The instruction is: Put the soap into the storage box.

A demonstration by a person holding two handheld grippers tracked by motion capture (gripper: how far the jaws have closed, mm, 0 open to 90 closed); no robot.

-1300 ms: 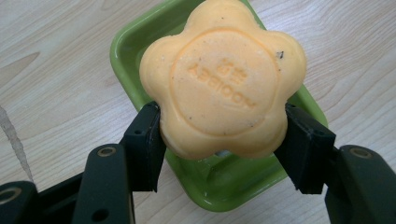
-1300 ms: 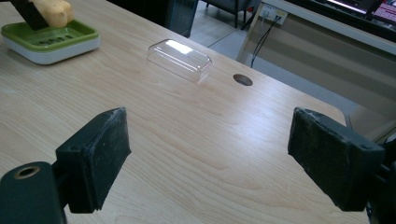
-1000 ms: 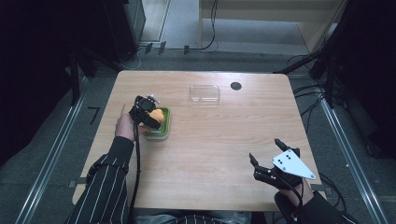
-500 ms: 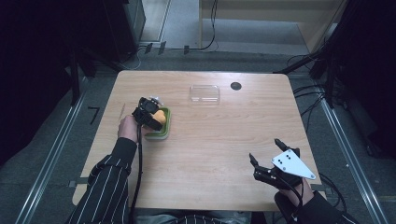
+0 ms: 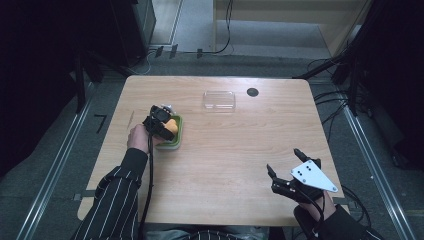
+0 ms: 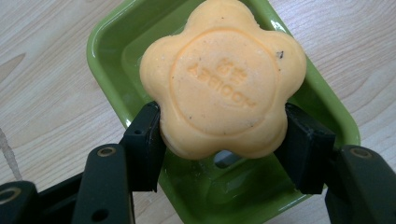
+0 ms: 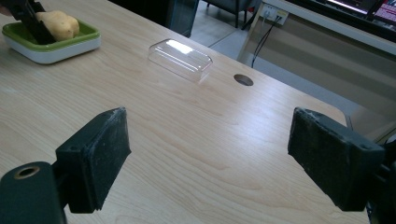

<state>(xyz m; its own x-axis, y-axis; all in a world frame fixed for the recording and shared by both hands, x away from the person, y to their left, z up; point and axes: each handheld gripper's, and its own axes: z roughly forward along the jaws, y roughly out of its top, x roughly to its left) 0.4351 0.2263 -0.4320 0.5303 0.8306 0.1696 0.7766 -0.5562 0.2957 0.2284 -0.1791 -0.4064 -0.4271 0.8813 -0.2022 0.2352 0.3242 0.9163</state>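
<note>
The left gripper [image 6: 219, 135] grasps an orange flower-shaped soap [image 6: 222, 81], its two black jaws clenched against the soap's lower lobes on either side. The soap sits over a green soap dish [image 6: 107, 42], whose floor has a drain hole visible just below the soap; whether the soap rests on the dish or is held slightly above it cannot be told. In the high view the left gripper [image 5: 161, 121] and the soap [image 5: 171, 126] are at the dish [image 5: 176, 142] on the left part of the wooden worktop [image 5: 230, 150]. A clear plastic lid [image 5: 219, 99] lies farther back near the middle, beside a dark round hole [image 5: 252, 92] in the worktop. The right gripper [image 7: 210, 154] is near the front right corner, well apart from the dish, its jaws spread wide with nothing between them.
</note>
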